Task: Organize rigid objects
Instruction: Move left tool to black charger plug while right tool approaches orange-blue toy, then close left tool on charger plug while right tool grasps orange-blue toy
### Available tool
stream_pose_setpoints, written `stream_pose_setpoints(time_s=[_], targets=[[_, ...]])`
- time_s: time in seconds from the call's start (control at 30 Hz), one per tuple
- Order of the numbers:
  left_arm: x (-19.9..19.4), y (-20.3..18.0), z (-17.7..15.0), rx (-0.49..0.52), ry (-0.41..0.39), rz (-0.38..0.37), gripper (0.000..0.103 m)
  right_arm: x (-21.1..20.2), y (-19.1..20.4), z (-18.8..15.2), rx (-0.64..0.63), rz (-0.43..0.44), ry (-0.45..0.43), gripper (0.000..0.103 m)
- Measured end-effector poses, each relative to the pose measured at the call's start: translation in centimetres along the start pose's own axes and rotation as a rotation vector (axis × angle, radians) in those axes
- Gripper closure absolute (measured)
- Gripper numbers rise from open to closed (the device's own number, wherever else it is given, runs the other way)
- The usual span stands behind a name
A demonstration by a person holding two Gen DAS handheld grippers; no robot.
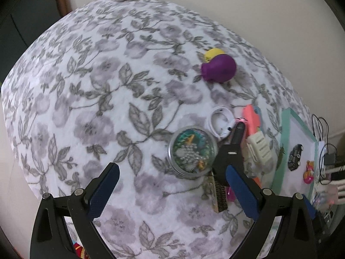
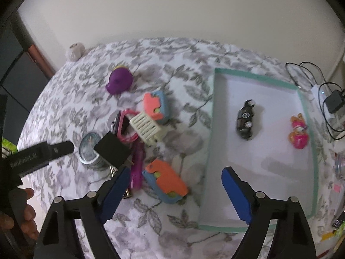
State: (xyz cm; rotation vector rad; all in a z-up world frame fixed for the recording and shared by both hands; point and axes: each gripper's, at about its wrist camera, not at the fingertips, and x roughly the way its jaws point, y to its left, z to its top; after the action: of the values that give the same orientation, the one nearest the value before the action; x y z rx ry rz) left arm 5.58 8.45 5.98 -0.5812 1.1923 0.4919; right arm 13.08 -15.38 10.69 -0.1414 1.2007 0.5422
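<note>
Plainly, both pairs of tongs stand apart with nothing between their blue pads. The left gripper (image 1: pixel 170 192) points down at the floral cloth (image 1: pixel 86 108), and the right gripper (image 2: pixel 176 196) hangs over the cloth's edge beside the tray (image 2: pixel 313 161).

Only the right wrist view shows the tray whole: a white board with a mint-green rim, holding a dark toy car (image 2: pixel 245 119) and, well apart from it, a pink figure (image 2: pixel 298 132). From the left wrist view the tray (image 1: pixel 285 129) is squeezed against the right edge, steeply foreshortened, with the car (image 1: pixel 295 157) and figure (image 1: pixel 308 171) small on it.

The loose pile lies on the cloth left of the tray. The right view separates two orange-and-blue blocks, one further off (image 2: pixel 156 105) and one nearer (image 2: pixel 166 182), with a cream ribbed piece (image 2: pixel 147 128) just beside the further one. A black block (image 2: pixel 113 149) sits partly over a round tin (image 2: pixel 89 151) and a magenta stick (image 2: pixel 138 166). The left view gives the tin (image 1: pixel 192 150) clearly, its lid showing a green picture, and a white ring (image 1: pixel 221 122) just behind it; in the right view that ring is mostly hidden behind a pink strap (image 2: pixel 127 127).

A purple toy (image 1: pixel 218 69) lies apart from the pile, with a yellow ball (image 1: pixel 213 54) touching it behind; the right view shows only a sliver of yellow. A gold-edged thing (image 1: pixel 220 196) near the left gripper's right finger is blurred, perhaps a comb. The right view also catches the other tool's black body and a hand (image 2: pixel 23 215) at the left border.
</note>
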Motion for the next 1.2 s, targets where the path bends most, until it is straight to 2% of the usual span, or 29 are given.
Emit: stream_pose_setpoints(time_s=[0.17,0.27,0.57,0.83,0.9,0.93,1.07,1.2], targets=[[1.5,0.4,0.5,-0.004,0.026,0.019,0.004,1.9,1.1,-0.2,-0.029,0.001,0.047,0.021],[1.5,0.2,0.8,-0.001,0.034,-0.012,0.004,2.7,1.3,-0.3,-0.036,-0.005,0.066,0.023],[1.6,-1.7,0.9,0.039,0.047,-0.075,0.007,4.6,2.0,-0.8,-0.069,-0.012,0.116,0.041],[2.5,-3.2,0.6,0.076,0.082,-0.123,0.009,5.9,2.4,-1.1,-0.09,-0.026,0.137,0.043],[2.7,-3.4,0.5,0.087,0.084,-0.129,0.017,6.1,2.3,-1.2,-0.089,-0.029,0.138,0.043],[2.8,-3.7,0.4,0.089,0.09,-0.131,0.026,6.2,2.3,-1.2,-0.089,-0.03,0.139,0.043],[3.6,-4.0,0.3,0.084,0.12,-0.162,0.028,6.3,2.0,-1.2,-0.087,-0.028,0.137,0.043],[3.6,-4.9,0.2,0.11,0.116,-0.163,0.032,6.7,1.7,-1.3,-0.078,-0.02,0.146,0.043]])
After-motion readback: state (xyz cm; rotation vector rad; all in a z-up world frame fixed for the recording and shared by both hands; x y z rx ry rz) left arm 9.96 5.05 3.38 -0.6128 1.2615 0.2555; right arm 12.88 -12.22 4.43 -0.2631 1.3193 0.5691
